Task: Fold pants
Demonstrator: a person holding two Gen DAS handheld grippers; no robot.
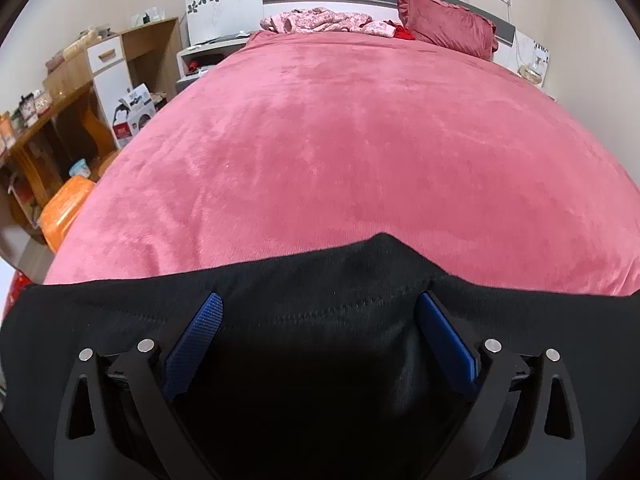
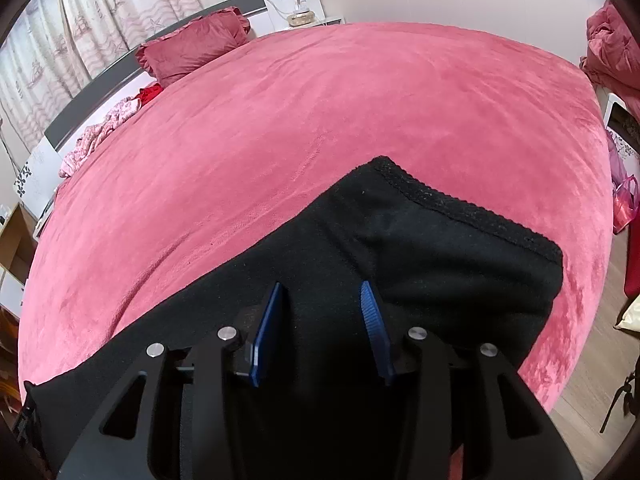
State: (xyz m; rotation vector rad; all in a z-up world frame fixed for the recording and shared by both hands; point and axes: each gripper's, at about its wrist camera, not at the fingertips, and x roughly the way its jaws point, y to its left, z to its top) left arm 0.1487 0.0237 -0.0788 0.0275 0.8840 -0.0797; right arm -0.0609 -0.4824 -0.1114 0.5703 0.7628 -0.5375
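Pants (image 1: 304,320) on bed (image 1: 340,140), beneath spread left claw (image 1: 320,304)

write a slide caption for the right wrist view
Right gripper poised open over black pants spread on a pink bedspread.

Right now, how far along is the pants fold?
Done: black pants lie on the pink bed, apparently doubled leg over leg. In hand: nothing; left tool gapes wide over the cloth, right tool stands apart above it. Left: folding lengthwise toward the waistband.
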